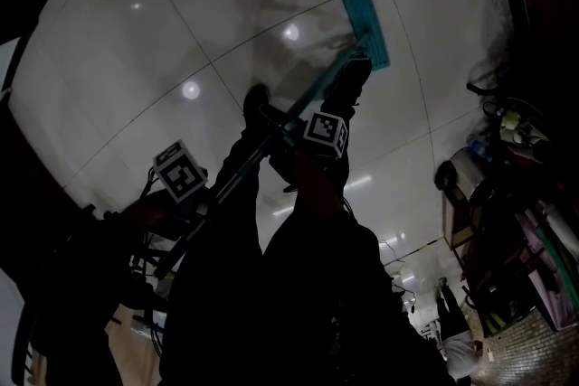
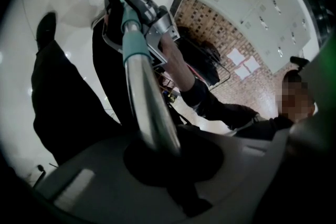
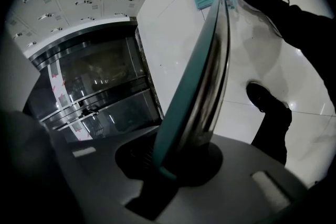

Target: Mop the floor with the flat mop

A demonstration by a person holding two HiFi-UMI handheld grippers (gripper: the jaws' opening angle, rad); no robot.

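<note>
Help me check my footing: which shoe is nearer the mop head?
The right shoe. It stands almost against the teal mop head, just right of the handle. The left shoe is farther back, on the handle's other side.

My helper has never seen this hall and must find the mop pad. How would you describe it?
Start from the wide, glossy white tiled floor. Just past the person's dark shoes, at the far end of the long handle, lies the mop pad. It is the only flat teal rectangle on the pale tiles.
</note>
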